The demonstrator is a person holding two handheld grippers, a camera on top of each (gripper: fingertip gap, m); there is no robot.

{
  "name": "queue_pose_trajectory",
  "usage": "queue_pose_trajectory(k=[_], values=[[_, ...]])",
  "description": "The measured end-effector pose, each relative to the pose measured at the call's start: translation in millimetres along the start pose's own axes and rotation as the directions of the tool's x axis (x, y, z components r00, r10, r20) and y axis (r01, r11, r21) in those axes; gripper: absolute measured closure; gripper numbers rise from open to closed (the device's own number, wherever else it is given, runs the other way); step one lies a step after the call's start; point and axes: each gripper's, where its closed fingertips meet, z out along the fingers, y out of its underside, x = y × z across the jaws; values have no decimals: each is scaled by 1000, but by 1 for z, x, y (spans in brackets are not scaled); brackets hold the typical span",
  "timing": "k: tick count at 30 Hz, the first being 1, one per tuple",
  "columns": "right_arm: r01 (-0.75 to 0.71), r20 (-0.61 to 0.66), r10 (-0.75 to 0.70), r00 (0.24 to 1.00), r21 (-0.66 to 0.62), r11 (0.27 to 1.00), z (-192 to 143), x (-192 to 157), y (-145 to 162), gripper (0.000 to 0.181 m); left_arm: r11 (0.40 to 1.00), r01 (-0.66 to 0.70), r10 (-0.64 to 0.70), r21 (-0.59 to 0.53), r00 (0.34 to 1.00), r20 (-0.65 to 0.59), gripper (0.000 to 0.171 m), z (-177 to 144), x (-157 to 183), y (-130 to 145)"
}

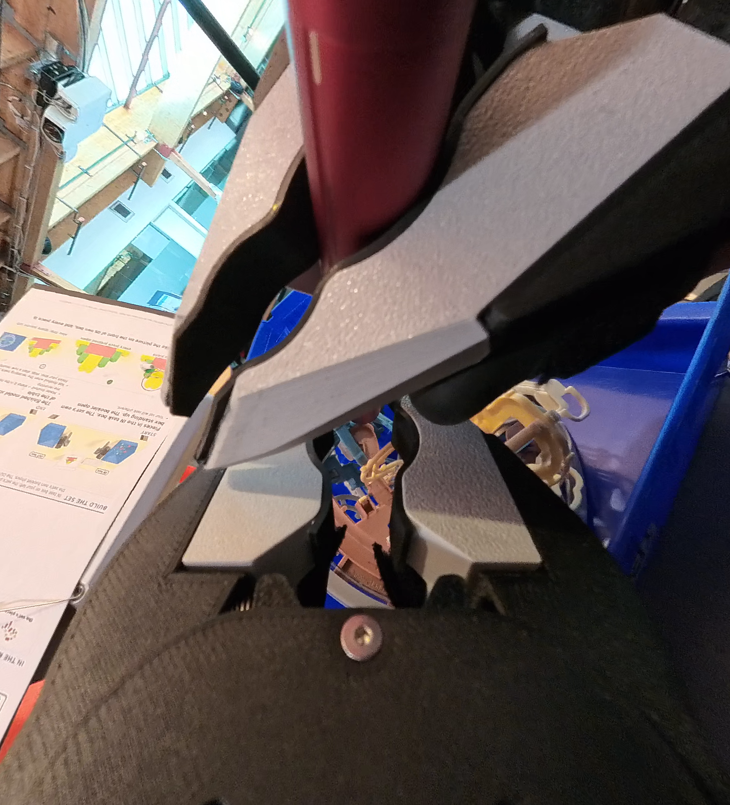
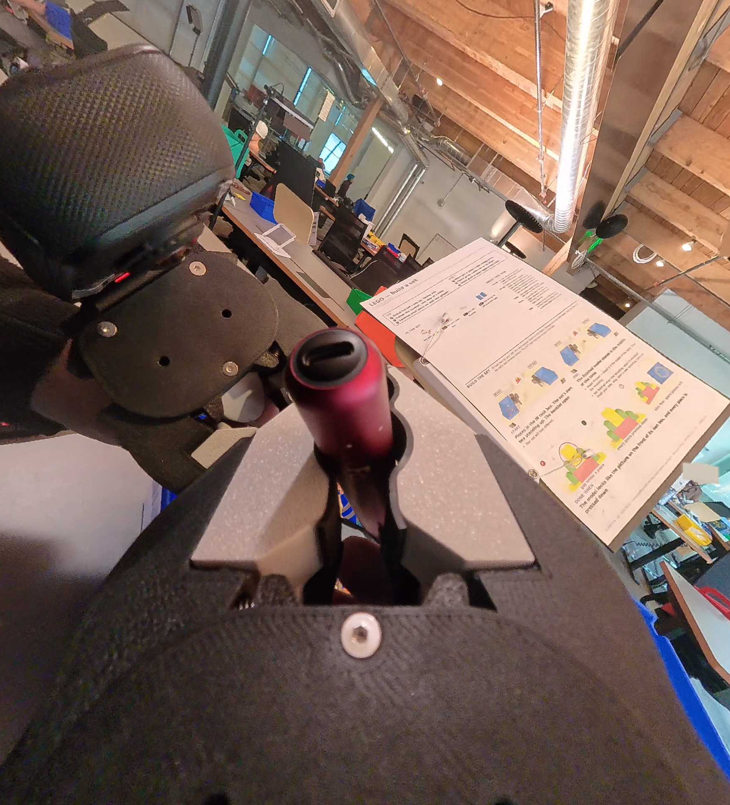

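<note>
two grippers meet close over a blue bin (image 1: 681, 414). the right gripper (image 2: 356, 440) has its fingers nearly closed around a dark red metal cylinder (image 2: 341, 400), which stands up out of them with a slotted black end cap on top. the left gripper (image 1: 361, 470) sits just beneath, its fingers a little apart with nothing between them, above a brown round plastic part (image 1: 356, 531) and cream plastic pieces (image 1: 541, 435) in the bin. beside both, a printed instruction sheet (image 2: 550, 392) with coloured pictures is propped on a stand; its wording is not repeated here. risk, as a judgement: the smooth cylinder is pinched low down, so it could tip or slide out and drop into the bin.
</note>
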Motion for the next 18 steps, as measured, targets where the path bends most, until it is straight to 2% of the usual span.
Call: queue_pose_trajectory(k=[18], values=[[34,-9,-34,999,11,999,-1,-4,-1,170,999,-31,31,10,998,49,154,-1,-2,-3]])
